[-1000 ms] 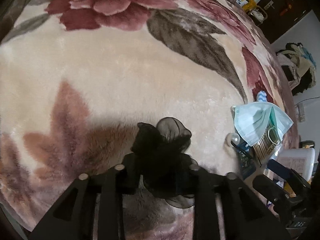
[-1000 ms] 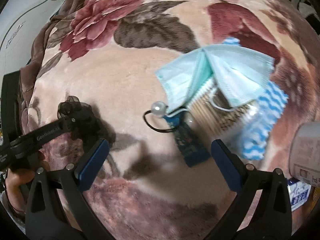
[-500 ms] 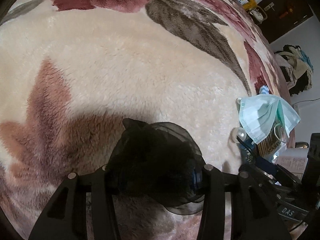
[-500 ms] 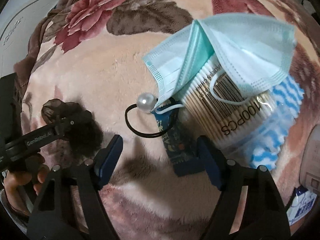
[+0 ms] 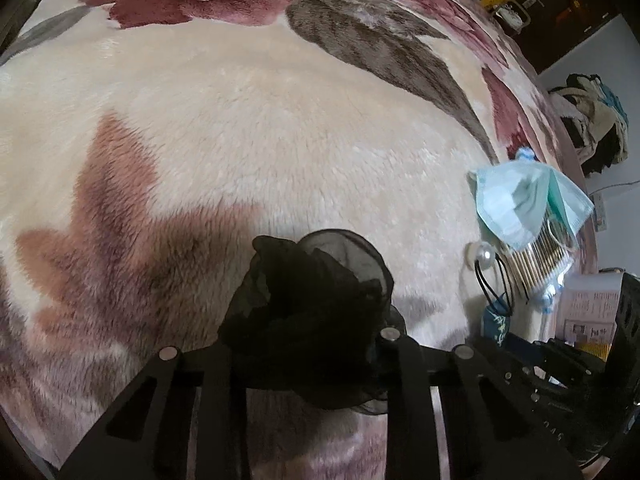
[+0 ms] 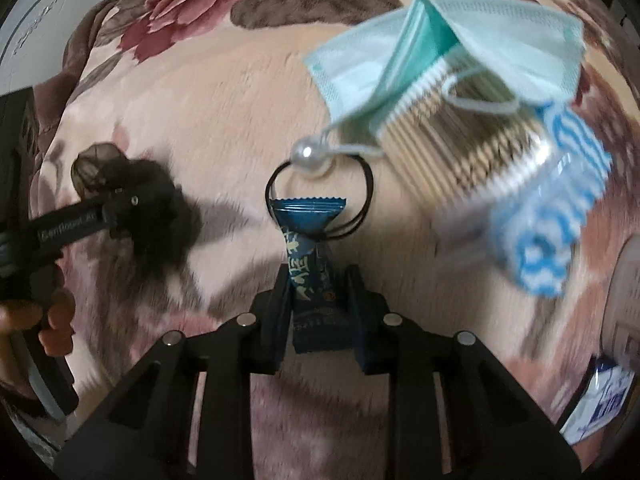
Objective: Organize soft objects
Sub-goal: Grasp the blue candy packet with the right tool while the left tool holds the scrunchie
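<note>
My left gripper (image 5: 308, 344) is shut on a black mesh scrunchie (image 5: 312, 300), held just over the floral blanket (image 5: 280, 140); it also shows in the right wrist view (image 6: 136, 208). My right gripper (image 6: 318, 284) is shut on a dark blue candy wrapper (image 6: 308, 240). A black hair tie with a pearl (image 6: 308, 154) lies under the wrapper's far end. A light green face mask (image 6: 452, 36) drapes over a pack of cotton swabs (image 6: 464, 148).
A blue-and-white patterned plastic bag (image 6: 560, 216) lies right of the swabs. A white box (image 6: 624, 300) and a small packet (image 6: 600, 404) sit at the right edge. Clothes are piled beyond the bed (image 5: 592, 120).
My right gripper moved forward and closed on the blue candy wrapper. My left gripper kept hold of the scrunchie and shifted slightly.
</note>
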`<state>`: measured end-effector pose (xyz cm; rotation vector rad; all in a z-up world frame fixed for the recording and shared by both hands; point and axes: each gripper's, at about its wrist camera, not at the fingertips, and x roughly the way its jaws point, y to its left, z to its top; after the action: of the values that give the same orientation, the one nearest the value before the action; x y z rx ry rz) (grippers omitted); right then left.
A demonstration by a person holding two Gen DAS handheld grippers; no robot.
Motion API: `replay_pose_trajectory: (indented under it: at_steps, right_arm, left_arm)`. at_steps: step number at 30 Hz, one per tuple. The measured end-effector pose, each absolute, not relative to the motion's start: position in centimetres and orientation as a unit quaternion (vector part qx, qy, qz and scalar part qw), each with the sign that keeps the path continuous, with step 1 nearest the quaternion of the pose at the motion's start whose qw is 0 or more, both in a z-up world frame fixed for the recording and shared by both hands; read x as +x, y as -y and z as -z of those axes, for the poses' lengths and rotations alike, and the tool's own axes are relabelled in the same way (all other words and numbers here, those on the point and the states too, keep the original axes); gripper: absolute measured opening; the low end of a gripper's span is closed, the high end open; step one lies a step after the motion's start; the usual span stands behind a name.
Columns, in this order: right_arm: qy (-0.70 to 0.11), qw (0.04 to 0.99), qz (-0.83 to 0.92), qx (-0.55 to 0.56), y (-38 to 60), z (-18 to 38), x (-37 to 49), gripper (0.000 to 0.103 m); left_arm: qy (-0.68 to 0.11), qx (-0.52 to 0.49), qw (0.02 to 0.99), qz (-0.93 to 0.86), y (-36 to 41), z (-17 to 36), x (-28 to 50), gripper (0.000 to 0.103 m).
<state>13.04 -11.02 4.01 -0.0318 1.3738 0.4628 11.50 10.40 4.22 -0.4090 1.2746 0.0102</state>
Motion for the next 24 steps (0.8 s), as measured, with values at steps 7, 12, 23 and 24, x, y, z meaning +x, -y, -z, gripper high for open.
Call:
replay_pose_trajectory:
  at_steps: [7, 12, 23, 24]
  right_arm:
    - [-0.642, 0.737, -0.211, -0.004, 11.7, -4.1, 10.5, 0.029]
    - [-0.64, 0.742, -0.202, 0.007, 11.5, -3.8, 10.3, 0.03]
    - [-0.621, 0.76, -0.189, -0.036, 8.5, -3.4, 10.6, 0.028]
    - [-0.617, 0.762, -0.193, -0.036, 8.3, -3.7, 10.6, 0.028]
  left_arm:
    - [-0.606, -0.161, 0.779, 0.002, -9.6, -5.3, 9.0, 0.026]
    - [-0.611, -0.144, 0.779, -0.005, -9.9, -5.3, 8.0, 0.026]
    - [-0.599, -0.187, 0.778, -0.013, -11.4, -4.0, 7.4, 0.023]
    - [-0.599, -0.186, 0.778, -0.012, -11.4, -4.2, 7.3, 0.022]
